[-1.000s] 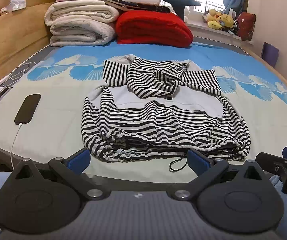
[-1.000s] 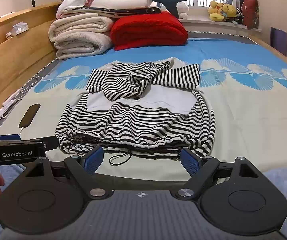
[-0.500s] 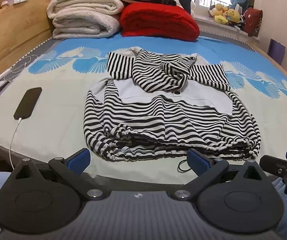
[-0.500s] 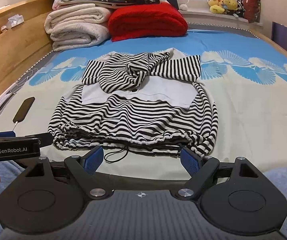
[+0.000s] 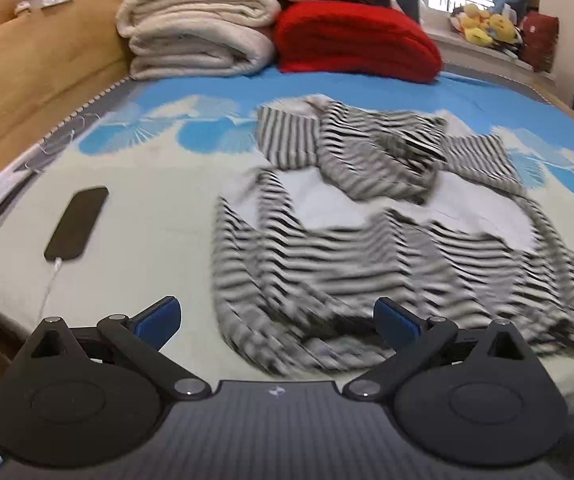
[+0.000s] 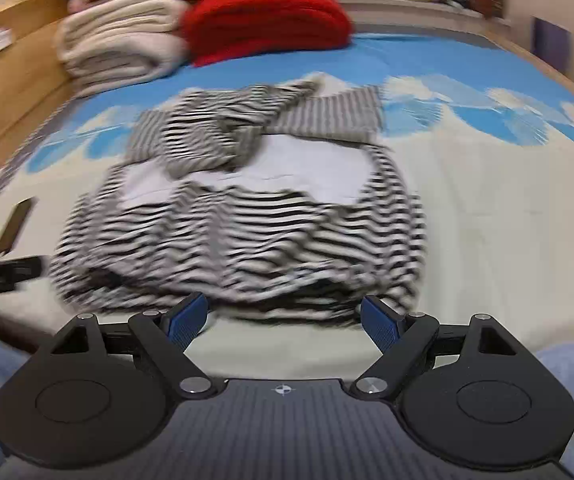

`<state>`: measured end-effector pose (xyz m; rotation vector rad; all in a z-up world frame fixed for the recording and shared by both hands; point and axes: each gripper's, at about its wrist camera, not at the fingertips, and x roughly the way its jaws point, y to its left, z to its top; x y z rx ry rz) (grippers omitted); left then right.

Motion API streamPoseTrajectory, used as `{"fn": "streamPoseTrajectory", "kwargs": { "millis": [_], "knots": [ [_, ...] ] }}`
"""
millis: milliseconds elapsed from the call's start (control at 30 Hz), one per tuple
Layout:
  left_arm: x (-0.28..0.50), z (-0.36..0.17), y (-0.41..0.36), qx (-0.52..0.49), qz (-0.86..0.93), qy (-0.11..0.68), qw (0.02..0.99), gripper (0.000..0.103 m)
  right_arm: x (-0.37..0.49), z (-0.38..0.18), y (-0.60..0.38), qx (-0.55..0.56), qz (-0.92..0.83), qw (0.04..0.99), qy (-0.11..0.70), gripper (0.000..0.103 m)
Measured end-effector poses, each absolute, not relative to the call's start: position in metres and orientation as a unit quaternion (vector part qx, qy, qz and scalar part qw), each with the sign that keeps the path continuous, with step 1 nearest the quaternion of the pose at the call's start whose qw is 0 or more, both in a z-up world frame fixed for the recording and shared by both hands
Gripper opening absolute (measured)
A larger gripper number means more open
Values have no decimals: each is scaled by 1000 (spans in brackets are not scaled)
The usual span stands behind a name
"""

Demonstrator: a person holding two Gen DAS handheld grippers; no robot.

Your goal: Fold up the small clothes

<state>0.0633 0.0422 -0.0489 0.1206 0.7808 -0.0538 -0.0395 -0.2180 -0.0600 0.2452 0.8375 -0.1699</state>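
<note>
Both grippers have pushed in toward the bed since half a second ago, so the striped garment now fills more of each view and is smeared by motion blur. Seen from the left gripper (image 5: 277, 318), whose blue-padded fingers (image 5: 158, 317) stand wide apart with nothing between them, a black phone (image 5: 77, 223) on its white cable lies ahead and off to the left on the pale bedsheet (image 5: 159, 216). Straight ahead and reaching to the right lies the striped garment (image 5: 399, 248), its gathered hem just beyond the right fingertip and partly between the two tips; whether either pad touches cloth cannot be told. Far ahead sit cream folded blankets (image 5: 199, 36) and, to their right, a red blanket (image 5: 355, 42). From the right gripper (image 6: 285, 316), likewise spread open and empty, the left gripper's dark finger (image 6: 5, 274) pokes in at the left edge, near the garment's left side. The striped garment (image 6: 247, 216) lies directly ahead, its hem just past both blue fingers (image 6: 381, 322), with bare sheet (image 6: 507, 208) to the right.
</note>
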Motion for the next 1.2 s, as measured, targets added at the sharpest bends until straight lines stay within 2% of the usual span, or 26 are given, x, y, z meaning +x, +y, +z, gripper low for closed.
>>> {"fn": "streamPoseTrajectory", "kwargs": {
  "millis": [200,433,500,533,567,600,633,667,733,900,967,1200],
  "knots": [
    [130,-94,80,39,-18,426,904,103,3,-108,-284,185,-154,862,445,85],
    [192,-151,118,-96,-55,526,843,103,41,-155,-314,244,-138,833,477,86],
    [194,-153,113,-92,-66,524,844,99,45,-156,-304,227,-128,841,475,87],
    [194,-153,108,-84,-84,528,841,92,48,-154,-295,214,-99,846,479,84],
    [192,-150,105,-75,-93,527,841,69,49,-153,-287,202,-77,848,483,75],
    [189,-148,101,-63,-97,527,842,28,48,-151,-280,189,-66,852,484,66],
    [187,-147,101,-62,-100,533,838,13,48,-150,-275,177,-62,852,488,27],
    [185,-145,104,-77,-102,536,834,12,48,-150,-275,181,-58,850,491,19],
    [176,-137,111,-85,-101,525,841,11,44,-145,-281,202,-61,849,485,18],
    [143,-107,129,-87,-124,508,848,10,16,-112,-299,248,-47,852,458,17],
    [118,-94,130,-76,-138,505,849,10,-23,-85,-305,256,-30,856,448,17],
    [42,-76,153,-113,-155,524,830,10,-101,-61,-318,307,-28,829,467,17]
  ]
}}
